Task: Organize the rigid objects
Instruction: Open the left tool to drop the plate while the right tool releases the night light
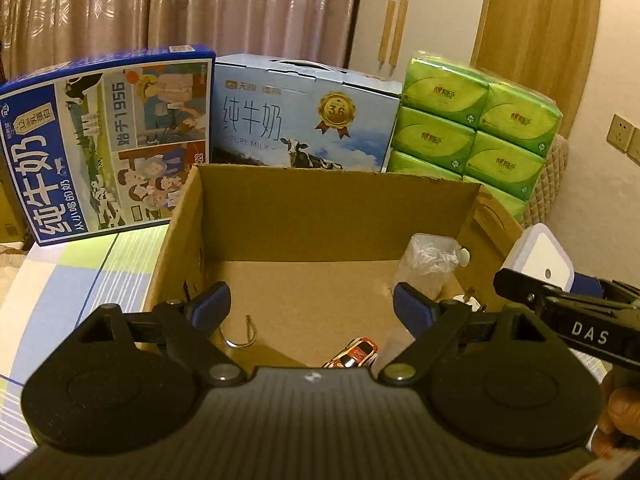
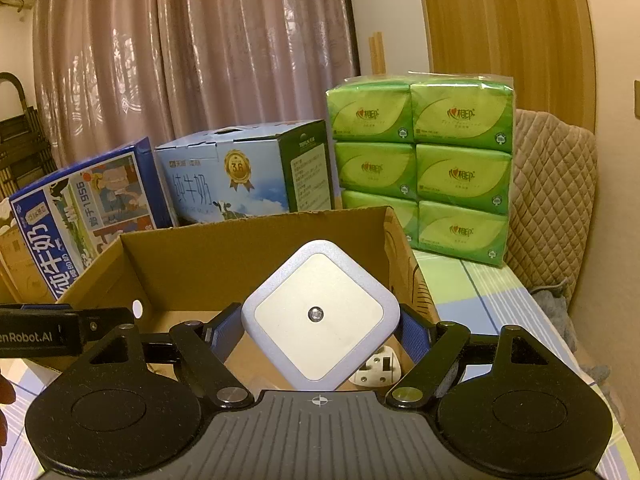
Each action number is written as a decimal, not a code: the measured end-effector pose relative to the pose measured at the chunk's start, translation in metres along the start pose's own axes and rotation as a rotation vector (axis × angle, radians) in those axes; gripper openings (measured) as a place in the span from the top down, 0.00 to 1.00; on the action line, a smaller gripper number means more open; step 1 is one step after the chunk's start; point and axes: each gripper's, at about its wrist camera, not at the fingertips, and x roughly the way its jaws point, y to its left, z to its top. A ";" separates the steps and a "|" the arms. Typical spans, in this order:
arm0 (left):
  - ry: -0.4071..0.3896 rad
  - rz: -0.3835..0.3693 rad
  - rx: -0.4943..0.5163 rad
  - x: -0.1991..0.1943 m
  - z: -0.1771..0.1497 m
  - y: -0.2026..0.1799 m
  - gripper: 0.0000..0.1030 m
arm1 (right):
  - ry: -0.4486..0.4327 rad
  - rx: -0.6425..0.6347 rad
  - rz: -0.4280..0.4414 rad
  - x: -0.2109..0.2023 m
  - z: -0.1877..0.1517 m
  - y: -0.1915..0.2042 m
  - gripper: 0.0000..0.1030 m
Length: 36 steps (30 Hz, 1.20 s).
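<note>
The right tool (image 2: 320,334) holds a square white plastic night-light with rounded corners and a small sensor in its centre (image 2: 319,316). Its blue pads press on two opposite corners, so the jaws stand about half open and the flat face turns toward the camera like a diamond. I think this corner grip is chosen because the body is wide and smooth. The light hangs just above the open brown cardboard box (image 2: 256,248), over its right near corner, so it looks ready to be lowered inside.

The left tool (image 1: 306,306) is wide open and holds nothing. It hovers over the near edge of the same box, maybe waiting for the next object.

Below and in front of the left tool, on the box floor, lie a small red and white toy car (image 1: 356,354), a thin bent metal hook (image 1: 242,334) and a clear plastic bag with small white pieces (image 1: 428,262). A white three-pin plug adapter (image 2: 376,370) lies just under the right tool.

Behind the box stand a dark blue milk carton with cartoon pictures (image 1: 108,140), a light blue milk carton with a cow (image 1: 304,120) and a pack of green tissue packets (image 2: 424,160). The box rests on a surface with a checked cloth of blue, green and white (image 1: 72,268); I cannot tell whether it is a bed or a tabletop. Farther away are pink-brown curtains (image 2: 192,60) and a wooden arched panel (image 2: 500,32).
</note>
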 end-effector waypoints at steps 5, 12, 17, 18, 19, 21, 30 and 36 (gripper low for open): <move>0.006 0.006 0.005 0.001 -0.001 0.000 0.17 | 0.005 0.001 0.003 0.000 0.000 0.000 0.25; 0.005 0.010 0.010 0.000 -0.001 -0.002 0.17 | 0.012 0.003 0.010 0.001 -0.001 0.000 0.25; 0.007 0.008 0.014 0.000 -0.001 -0.003 0.17 | 0.013 0.004 0.012 0.001 -0.001 0.001 0.25; 0.008 0.008 0.015 0.000 -0.002 -0.003 0.17 | 0.014 0.003 0.011 0.001 -0.001 0.001 0.25; 0.008 0.008 0.016 0.000 -0.001 -0.003 0.17 | 0.014 0.004 0.012 0.001 -0.001 0.001 0.25; 0.007 0.007 0.016 0.000 -0.001 -0.003 0.17 | 0.014 0.005 0.012 0.001 -0.001 0.001 0.25; 0.005 0.005 0.016 -0.001 0.000 -0.003 0.17 | 0.019 -0.005 0.031 0.005 -0.003 0.003 0.25; -0.001 0.006 0.010 -0.004 0.002 -0.002 0.17 | -0.046 0.012 0.018 -0.001 -0.001 0.000 0.11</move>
